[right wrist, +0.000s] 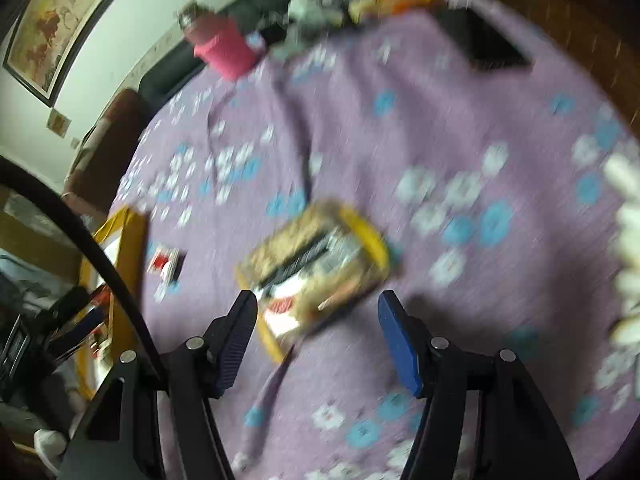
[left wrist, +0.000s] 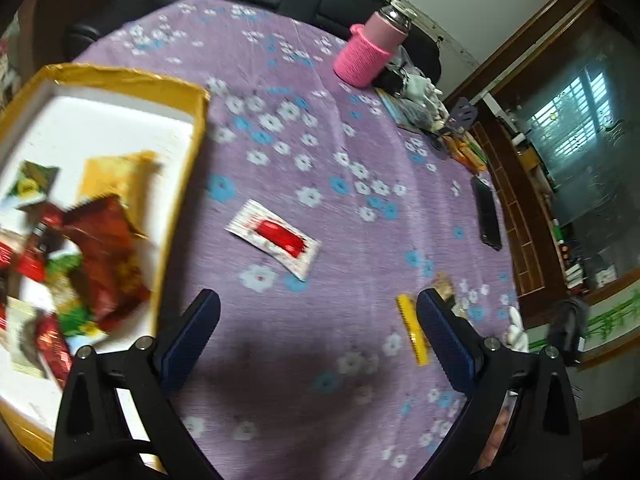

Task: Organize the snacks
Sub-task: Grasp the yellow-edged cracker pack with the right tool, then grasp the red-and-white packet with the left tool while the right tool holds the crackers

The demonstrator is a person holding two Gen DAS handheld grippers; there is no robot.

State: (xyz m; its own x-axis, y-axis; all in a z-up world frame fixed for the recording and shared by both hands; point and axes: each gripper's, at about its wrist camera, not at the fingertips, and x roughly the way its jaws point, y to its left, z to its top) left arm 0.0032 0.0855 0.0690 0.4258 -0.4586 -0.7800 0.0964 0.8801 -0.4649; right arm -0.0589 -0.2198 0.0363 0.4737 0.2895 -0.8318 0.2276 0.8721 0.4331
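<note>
Currently sitting in the yellow-rimmed tray point(left wrist: 192, 148): several snack packets point(left wrist: 100, 256), likely being gathered there. Red-and-white sachet point(left wrist: 276, 238) lying loose on the counter point(left wrist: 360, 80), ahead of the left tool point(left wrist: 318, 312), jaws apart, empty. Yellow-edged packet point(right wrist: 316, 268) lying just ahead of the right tool point(right wrist: 318, 314), jaws spread, apparently awaiting pickup.
</note>
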